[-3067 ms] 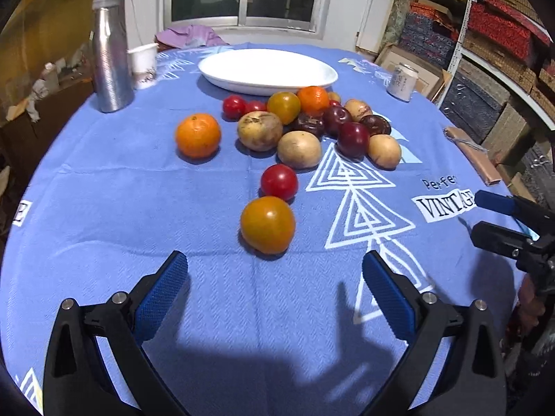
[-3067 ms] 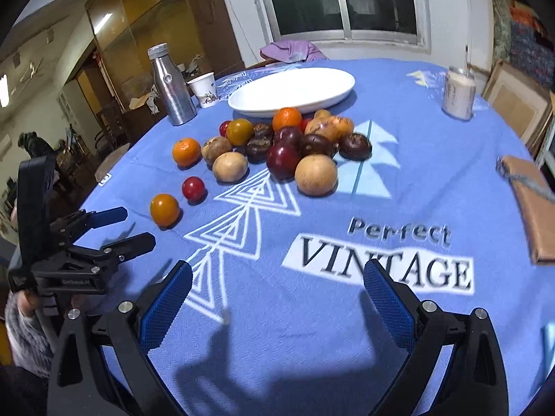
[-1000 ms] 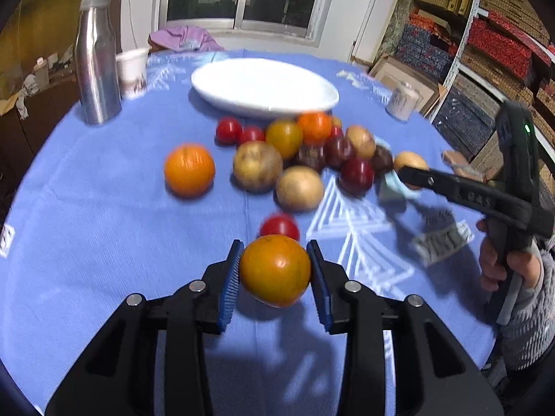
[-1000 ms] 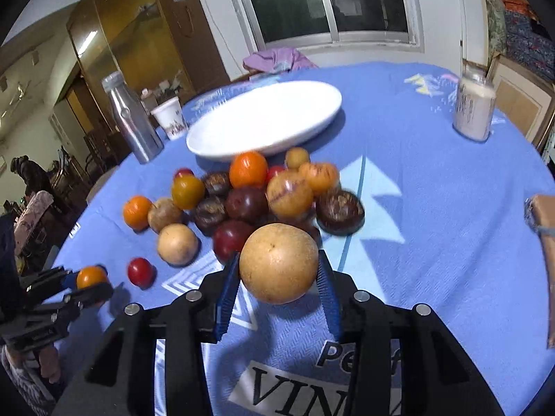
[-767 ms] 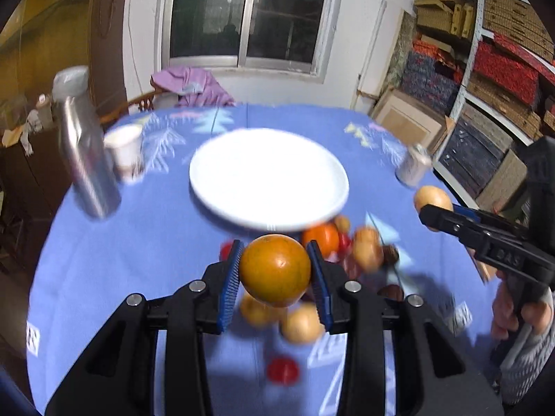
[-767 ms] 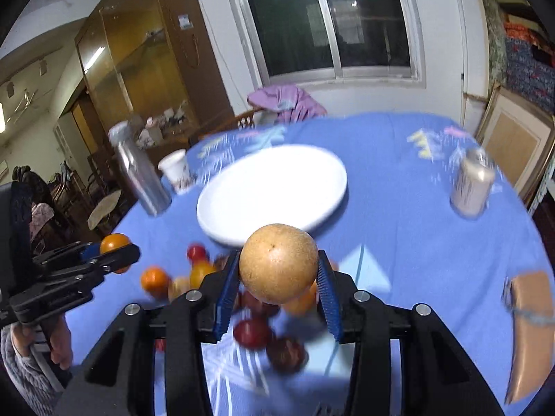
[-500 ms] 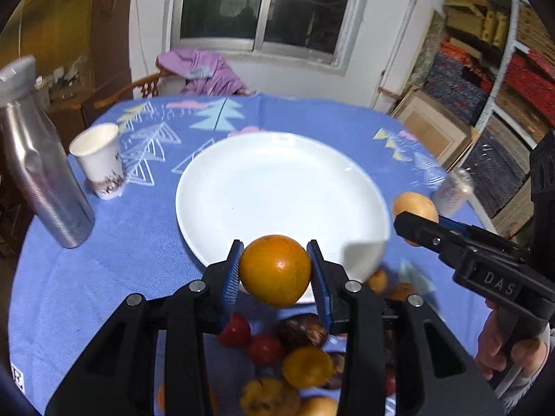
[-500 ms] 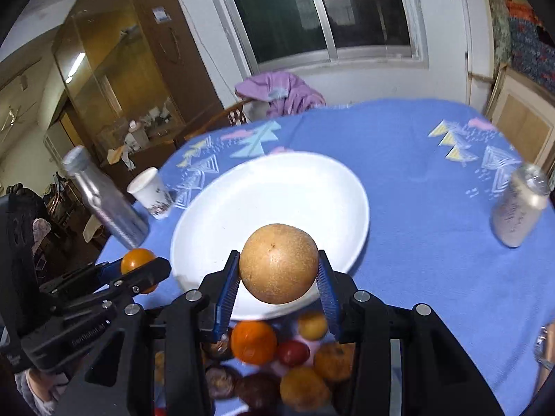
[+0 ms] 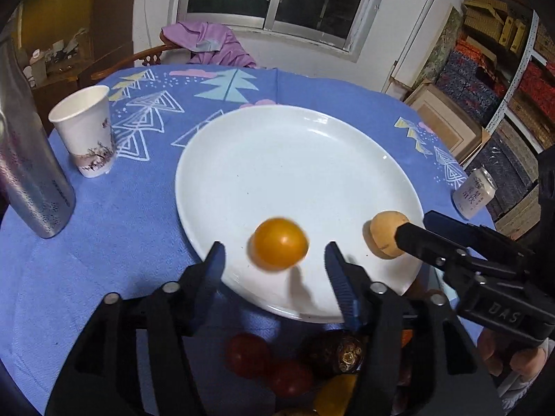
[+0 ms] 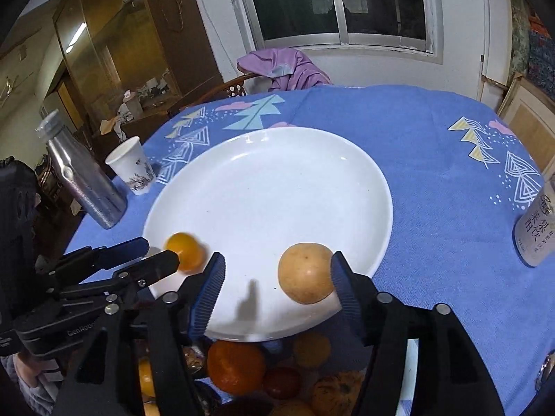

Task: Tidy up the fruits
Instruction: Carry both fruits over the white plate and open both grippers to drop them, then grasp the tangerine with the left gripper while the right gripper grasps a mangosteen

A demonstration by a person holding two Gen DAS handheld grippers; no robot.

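Note:
A white plate (image 9: 295,159) lies on the blue tablecloth; it also shows in the right wrist view (image 10: 270,187). My left gripper (image 9: 274,263) is open over the plate's near edge, and an orange-yellow fruit (image 9: 279,248) sits loose between its jaws, blurred, just over the plate. My right gripper (image 10: 275,277) is open too, with a tan round fruit (image 10: 305,272) resting against its right finger over the plate's near rim. Each gripper shows in the other's view, the right one (image 9: 409,228) and the left one (image 10: 163,253).
Several more fruits lie in a heap on the cloth below the plate (image 10: 236,364). A paper cup (image 9: 85,131) and a steel bottle (image 9: 27,173) stand at the left, a drink can (image 10: 539,228) at the right. A chair with purple cloth (image 10: 288,66) is behind the table.
Both grippers have opened wide over the plate's near edge. The orange-yellow fruit and the tan fruit, held tight half a second ago, are now loose between the jaws.

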